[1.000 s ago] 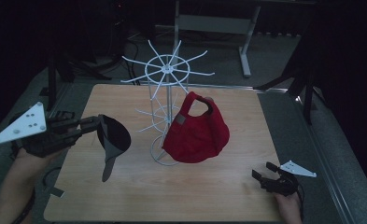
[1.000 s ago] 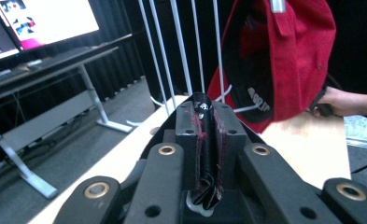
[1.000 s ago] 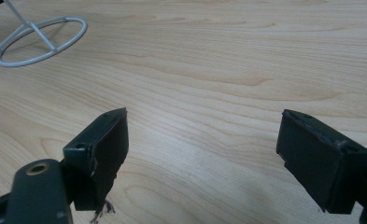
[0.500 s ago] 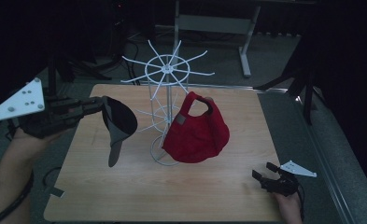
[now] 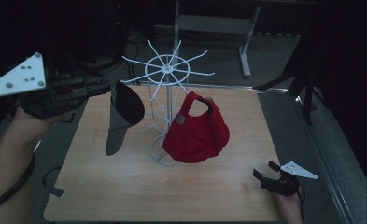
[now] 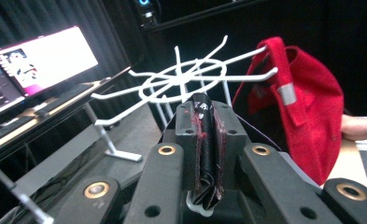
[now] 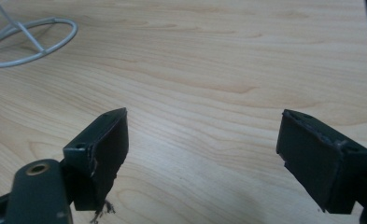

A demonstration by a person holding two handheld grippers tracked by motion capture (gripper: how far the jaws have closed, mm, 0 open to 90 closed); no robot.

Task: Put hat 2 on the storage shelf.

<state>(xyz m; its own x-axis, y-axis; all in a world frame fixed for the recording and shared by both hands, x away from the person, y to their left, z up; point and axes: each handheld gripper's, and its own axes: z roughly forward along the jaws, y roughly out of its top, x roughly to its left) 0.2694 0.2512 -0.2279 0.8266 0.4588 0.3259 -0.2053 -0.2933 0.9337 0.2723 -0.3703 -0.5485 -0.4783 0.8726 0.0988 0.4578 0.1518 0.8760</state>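
From the high view, the left claw (image 5: pixel 107 88) sits at about nine o'clock from the white wire rack (image 5: pixel 168 72), clamped on the back edge of a dark cap (image 5: pixel 124 108). The cap hangs free above the wooden table (image 5: pixel 125 196), brim drooping towards six o'clock, close beside the rack's spokes but apart from them. A red cap (image 5: pixel 197 133) already hangs on a hook at the rack's four o'clock side. The right claw (image 5: pixel 271 180) rests low at the table's five o'clock corner.

In the left gripper view, the left claw (image 6: pixel 208 140) is nearly closed, with a folded strip of the dark cap's fabric (image 6: pixel 204 154) pinched flat between the jaws; the rack's top ring (image 6: pixel 183 79) lies just ahead at twelve o'clock, the red cap (image 6: pixel 307 107) at two o'clock. The cap looks light, soft and floppy, so the back band seems the sound place to hold, keeping its opening free for a hook.

In the right gripper view, the right claw (image 7: pixel 202 154) stands wide and empty over bare table (image 7: pixel 218 56).
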